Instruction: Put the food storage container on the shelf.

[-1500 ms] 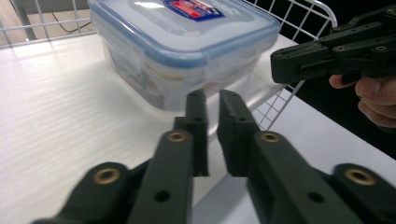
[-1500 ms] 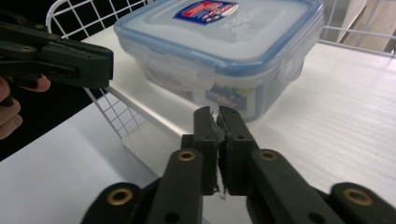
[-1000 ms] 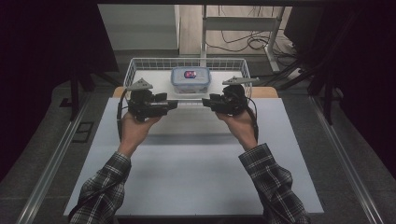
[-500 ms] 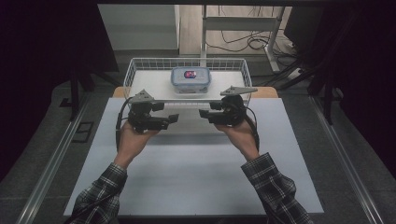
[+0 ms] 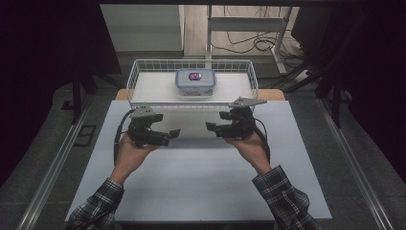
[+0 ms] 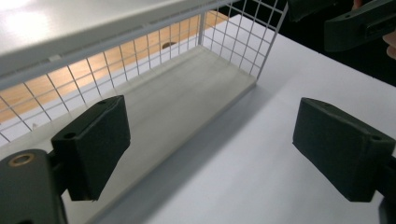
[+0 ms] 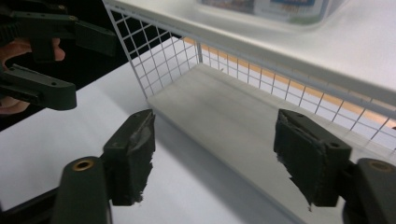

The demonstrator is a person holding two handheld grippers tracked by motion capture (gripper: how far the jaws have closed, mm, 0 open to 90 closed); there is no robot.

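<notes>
Left gripper [image 5: 173, 132] and right gripper [image 5: 210, 127]: jaws spread, empty, facing each other above white table [image 5: 201, 182]. Clear lidded plastic container [image 5: 195, 80]: inside white wire basket [image 5: 139, 76], beyond both grippers.

The right hand-held gripper [image 7: 212, 158], jaws spread and empty, faces the white wire basket [image 7: 163, 56] above the white tabletop [image 7: 56, 154].

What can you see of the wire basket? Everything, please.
The wire basket is a white, rectangular, open-topped grid of thin wire with low walls and a thicker top rim. It sits level at the far edge of the white table, long side facing the person. A flat pale board lines its floor. A clear lidded container rests inside, near the middle. Both grippers are in front of it, not touching.
</notes>
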